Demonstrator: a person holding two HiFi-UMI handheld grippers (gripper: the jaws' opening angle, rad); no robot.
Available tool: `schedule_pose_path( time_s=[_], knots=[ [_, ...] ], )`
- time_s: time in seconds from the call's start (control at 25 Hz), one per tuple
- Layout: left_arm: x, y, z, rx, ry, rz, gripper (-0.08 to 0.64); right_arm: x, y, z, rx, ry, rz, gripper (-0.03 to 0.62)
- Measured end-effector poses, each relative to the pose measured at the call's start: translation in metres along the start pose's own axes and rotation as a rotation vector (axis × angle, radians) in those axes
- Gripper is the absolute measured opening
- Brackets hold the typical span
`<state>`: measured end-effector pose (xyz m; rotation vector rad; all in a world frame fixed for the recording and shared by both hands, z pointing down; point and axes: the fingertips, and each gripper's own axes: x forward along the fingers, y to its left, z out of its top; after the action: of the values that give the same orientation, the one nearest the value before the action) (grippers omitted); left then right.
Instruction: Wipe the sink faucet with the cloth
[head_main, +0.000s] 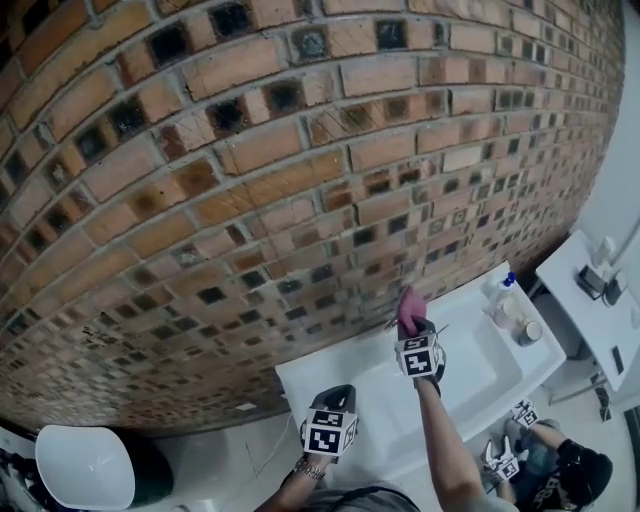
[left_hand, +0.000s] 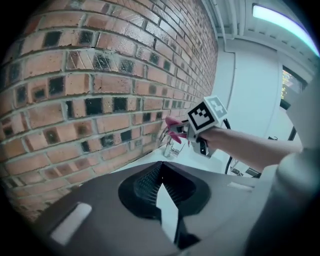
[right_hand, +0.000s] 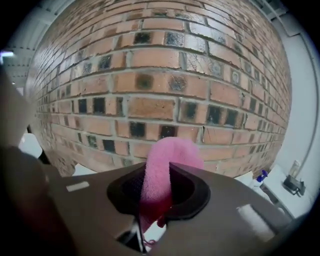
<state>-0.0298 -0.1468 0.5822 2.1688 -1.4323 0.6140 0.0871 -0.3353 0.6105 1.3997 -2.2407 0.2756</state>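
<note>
here, right gripper (right_hand: 158, 192) clamped on pink cloth (right_hand: 172, 154), faucet (left_hand: 168, 147) half hidden, left gripper (left_hand: 160, 185) closed, empty

pink cloth (right_hand: 165, 172) — white sink (head_main: 470, 385) — red-brown brick wall (head_main: 300, 150).

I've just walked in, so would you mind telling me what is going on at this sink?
A person is working at a white sink set against a brick wall, with a gripper in each hand. The right gripper is shut on a pink cloth and holds it up at the faucet; actual contact isn't clear. The left gripper hangs back near the sink's front edge, its jaws together on nothing.
</note>
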Motion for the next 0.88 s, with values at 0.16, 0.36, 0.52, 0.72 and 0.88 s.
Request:
schedule_pose_path(
  time_s=[0.16, 0.36, 0.52, 0.72, 0.88],
  knots=[
    [0.012, 0.013, 0.01, -0.004, -0.002, -0.009, 0.02, 0.012, 0.059, -0.043, -0.06, 0.094, 0.148, 0.067],
    [0.026, 0.022, 0.02, -0.015, -0.001, -0.024, 0.02, -0.007, 0.089, -0.039, -0.171, 0.016, 0.157, 0.066],
    [0.04, 0.027, 0.025, -0.029, 0.002, -0.033, 0.02, 0.005, 0.035, 0.009, -0.355, -0.04, -0.044, 0.066],
    [0.047, 0.02, 0.022, -0.027, 0.014, -0.061, 0.02, 0.011, -0.002, 0.025, -0.416, -0.061, -0.115, 0.067],
    [0.047, 0.027, 0.018, -0.05, 0.023, -0.052, 0.02, 0.012, -0.033, 0.032, -0.296, -0.08, -0.185, 0.067]
  ],
)
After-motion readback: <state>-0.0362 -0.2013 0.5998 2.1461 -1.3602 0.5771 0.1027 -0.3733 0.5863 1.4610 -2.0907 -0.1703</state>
